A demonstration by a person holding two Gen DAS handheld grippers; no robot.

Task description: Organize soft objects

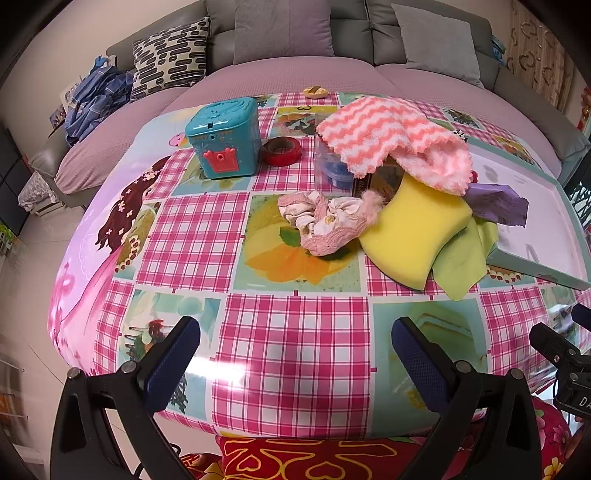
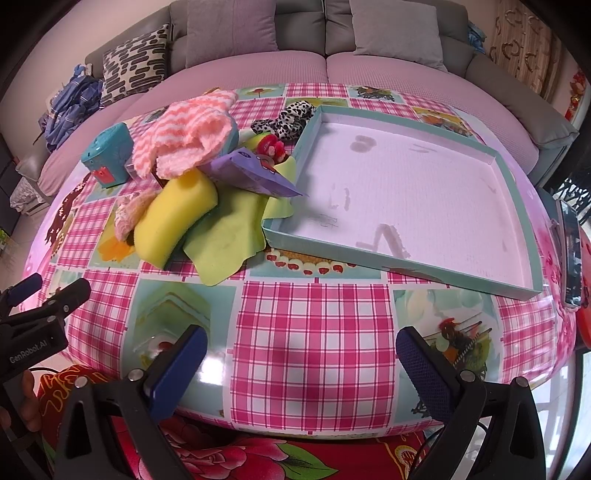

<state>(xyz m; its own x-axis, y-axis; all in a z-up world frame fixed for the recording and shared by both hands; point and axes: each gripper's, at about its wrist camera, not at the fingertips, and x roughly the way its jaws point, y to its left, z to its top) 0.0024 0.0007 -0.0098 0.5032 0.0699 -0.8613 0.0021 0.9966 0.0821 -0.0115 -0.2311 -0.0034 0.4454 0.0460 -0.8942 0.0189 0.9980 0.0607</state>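
**Both claws spread and empty at the near table edge; soft pile beside the tray**

We note the table (image 1: 295,332), under a pink plaid cloth with picture squares, in front of a grey sofa (image 1: 280,33). A shallow teal-rimmed tray (image 2: 402,266) with a white floor sits on the right part of the table.

Against the tray's left wall lies the soft heap. The pink-and-white knit cloth (image 1: 388,136) is on top, draped over a clear container (image 1: 334,166). Below it the yellow sponge (image 1: 413,236) leans on the green cloth (image 1: 461,262), whose edge touches the tray corner. The pink-trimmed scrunchie (image 1: 325,221) lies just left of the sponge, touching it. A purple packet (image 2: 255,173) pokes out of the heap toward the tray.

Hard clutter stands behind: a teal toy box (image 1: 225,136) and a red tape roll (image 1: 282,150) just beside it.

Only the right wrist view shows the spotted plush (image 2: 288,118) and a small red plush (image 2: 271,146) behind the heap, plus a phone (image 2: 570,258) right of the tray. Only the left wrist view shows the tape roll and a small yellow disc (image 1: 315,92) at the far edge.

Left gripper (image 1: 295,354): jaws apart, holding nothing, with bare cloth between it and the scrunchie. Right gripper (image 2: 301,365): jaws apart, empty, near the tray's front wall, the heap ahead to its left.
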